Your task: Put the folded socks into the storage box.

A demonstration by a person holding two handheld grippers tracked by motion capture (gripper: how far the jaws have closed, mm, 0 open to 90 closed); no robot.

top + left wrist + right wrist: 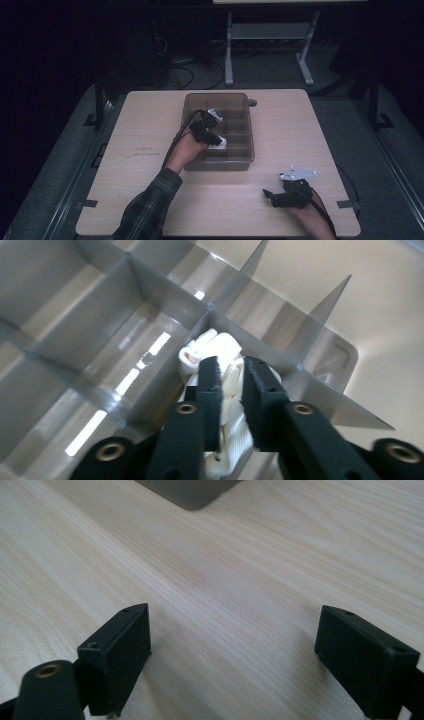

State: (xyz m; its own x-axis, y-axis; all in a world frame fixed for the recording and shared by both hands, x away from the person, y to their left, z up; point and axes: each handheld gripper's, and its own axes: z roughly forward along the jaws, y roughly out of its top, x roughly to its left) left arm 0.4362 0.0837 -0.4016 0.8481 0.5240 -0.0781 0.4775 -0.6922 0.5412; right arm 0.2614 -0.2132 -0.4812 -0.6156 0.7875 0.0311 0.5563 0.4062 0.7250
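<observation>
Two grippers on show, one busy, one idle. L gripper [216, 139] is down inside the grey divided bin [192, 102], which sits just past table [150, 115] centre. Its jaws pinch a white rolled cloth item [212, 347], looks like a sock or small towel, can't tell which. Jaws are narrow, close to closed, w/ the white fabric bunched between the pads and spilling out above and below them. In the L gripper view the bundle sits at 12 o'clock from the jaw tips, tucked into the corner where two dividers [170, 290] cross, pressed against the partition. From the high view that compartment is at approx 5 o'clock within the bin, near the front edge. Person's L hand [187, 150] reaches in from 7 o'clock, plaid sleeve [150, 200] trailing.

R gripper [267, 194] rests low over bare wood at 4 o'clock of the table, well apart from the bin. Jaws wide, nothing between them, just tabletop [225, 580]. Bin corner [192, 492] shows at 12 o'clock in the R gripper view.
</observation>
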